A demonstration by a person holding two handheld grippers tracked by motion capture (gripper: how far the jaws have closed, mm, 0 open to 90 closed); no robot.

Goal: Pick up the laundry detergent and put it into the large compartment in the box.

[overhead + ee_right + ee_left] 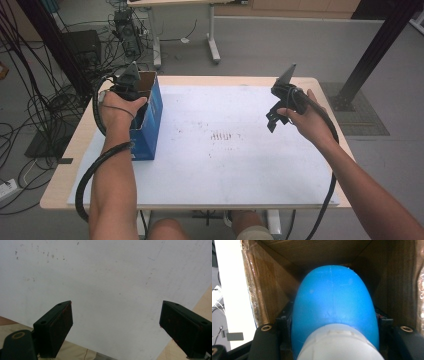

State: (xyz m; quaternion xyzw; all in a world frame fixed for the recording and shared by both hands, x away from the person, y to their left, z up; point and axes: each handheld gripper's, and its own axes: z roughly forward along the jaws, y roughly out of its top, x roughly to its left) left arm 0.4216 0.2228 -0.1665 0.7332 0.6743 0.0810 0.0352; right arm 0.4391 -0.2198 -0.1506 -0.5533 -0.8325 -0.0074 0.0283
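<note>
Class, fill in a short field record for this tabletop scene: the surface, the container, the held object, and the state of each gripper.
Surface: white board on a wooden table
Container: open blue cardboard box, at the board's left edge
Held object: rounded blue plastic item with a white end, inside the box
Left gripper: shut on the blue item, reaching into the box
Right gripper: open, nothing between its jaws, above the board's right side
</note>
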